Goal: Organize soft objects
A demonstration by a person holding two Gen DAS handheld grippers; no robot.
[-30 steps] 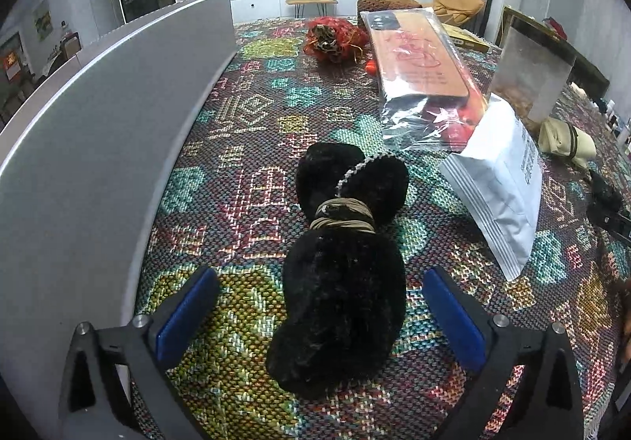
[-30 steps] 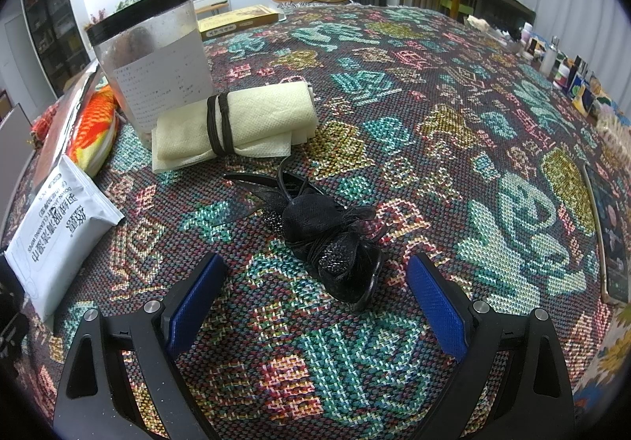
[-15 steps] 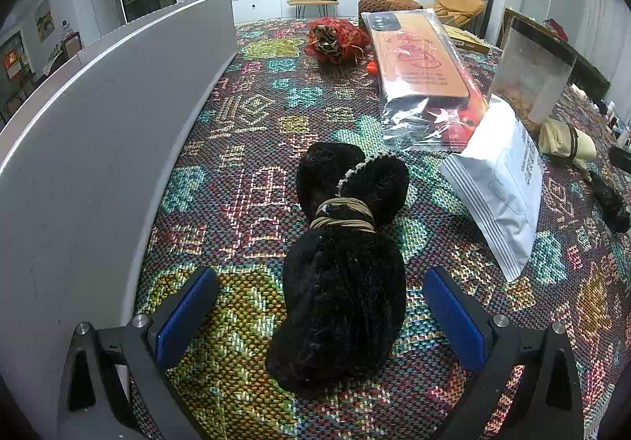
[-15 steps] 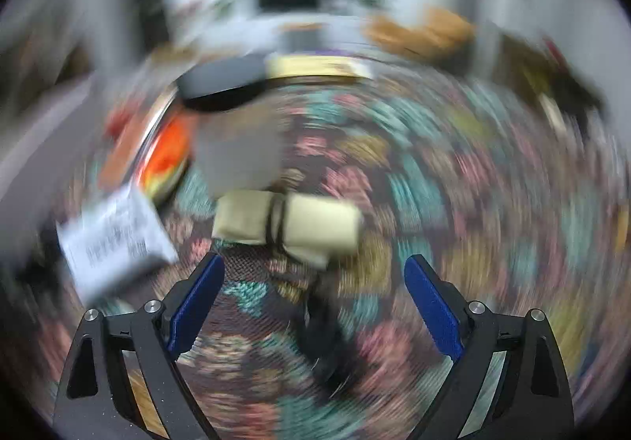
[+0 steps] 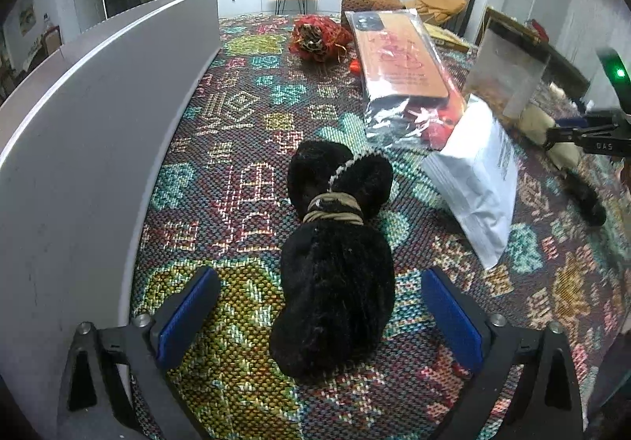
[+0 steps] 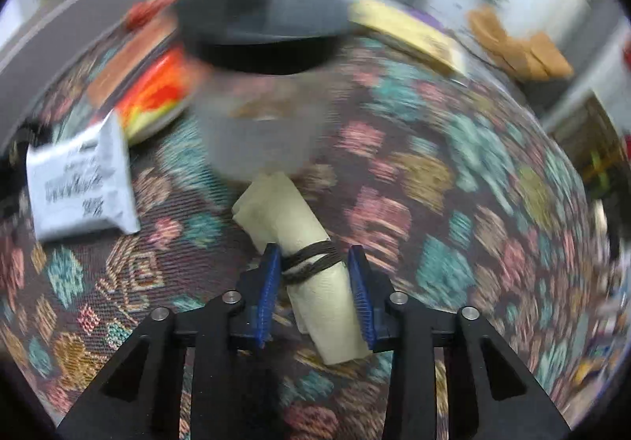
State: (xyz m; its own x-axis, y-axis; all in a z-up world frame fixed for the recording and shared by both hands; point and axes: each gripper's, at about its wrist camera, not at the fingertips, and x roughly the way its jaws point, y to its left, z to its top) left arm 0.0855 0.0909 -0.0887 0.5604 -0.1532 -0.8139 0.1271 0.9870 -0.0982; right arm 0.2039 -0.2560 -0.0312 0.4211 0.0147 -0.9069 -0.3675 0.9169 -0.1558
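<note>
Patterned tablecloth; cream roll lengthwise between jaws.

Left wrist view sharp, evenly lit by bright indoor light; white far wall nearly blown out. Glare on the plastic-wrapped package. Soft shadow under the black plush toy. Right wrist view heavily motion-smeared, swirling outward; only the centre reads. Strong fisheye bending and dark vignette at both frames' edges.

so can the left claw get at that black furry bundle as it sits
Probably yes: the left claw already straddles the black furry bundle, its jaws closing but pads clear of the fur, nothing in between.
</note>
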